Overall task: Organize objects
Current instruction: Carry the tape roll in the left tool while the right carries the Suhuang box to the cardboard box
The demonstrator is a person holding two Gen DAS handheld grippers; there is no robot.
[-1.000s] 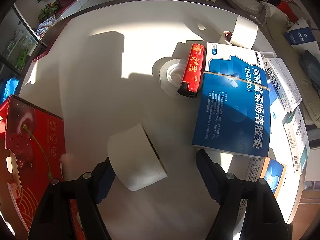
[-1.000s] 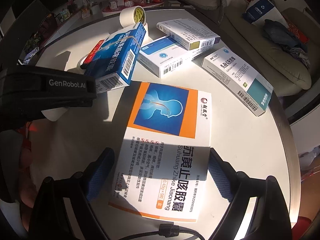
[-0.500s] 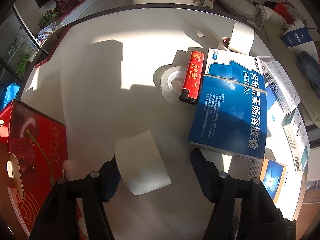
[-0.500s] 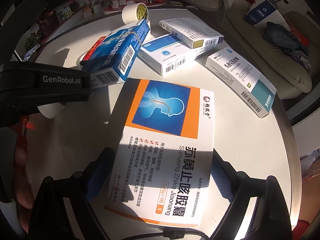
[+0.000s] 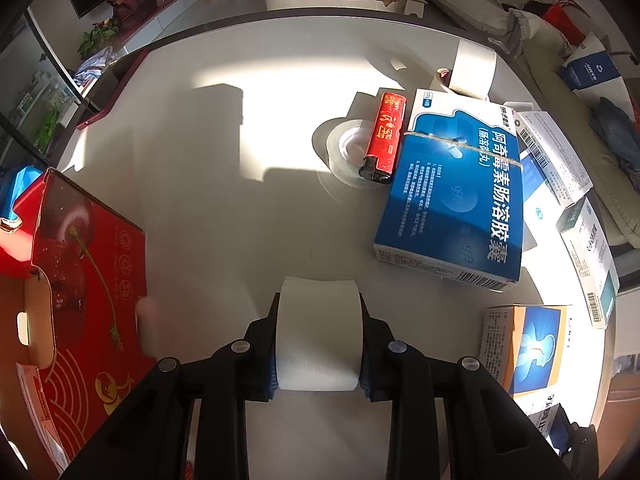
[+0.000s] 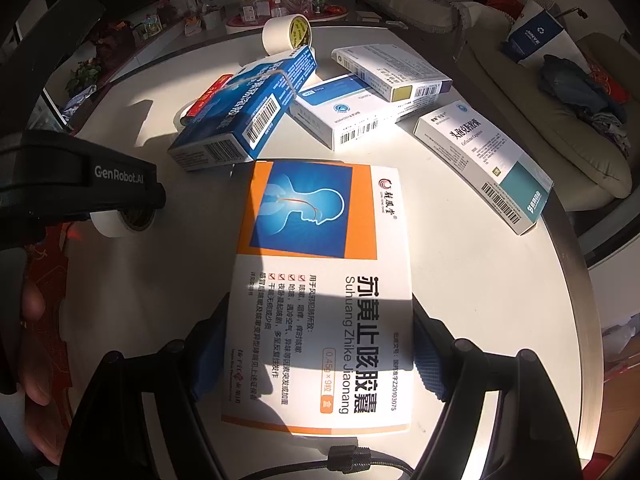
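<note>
Closing on a white tape roll (image 5: 319,334), the left gripper (image 5: 319,342) points steeply down at a round white table (image 5: 224,184), its dark pads pressed against both flat sides of the roll near the table's near edge. Bare tabletop stretches ahead of it, half in shadow, to the far rim. On its left, a red cherry-printed carton (image 5: 76,288) stands just beside the jaws; to the right, a blue medicine box (image 5: 456,200) lies well clear, with a red lighter (image 5: 385,138) resting across a clear tape roll (image 5: 348,152) alongside it and a second white tape roll (image 5: 474,68) standing on edge beyond. The right gripper (image 6: 320,354), also tilted steeply downward, is closing its jaws around an orange-and-white medicine box (image 6: 324,280); the blue pads sit just at the box's long sides, contact not yet certain. Three more white medicine boxes (image 6: 392,96) crowd the table's far right, leaving open surface between them and the right-hand rim.
</note>
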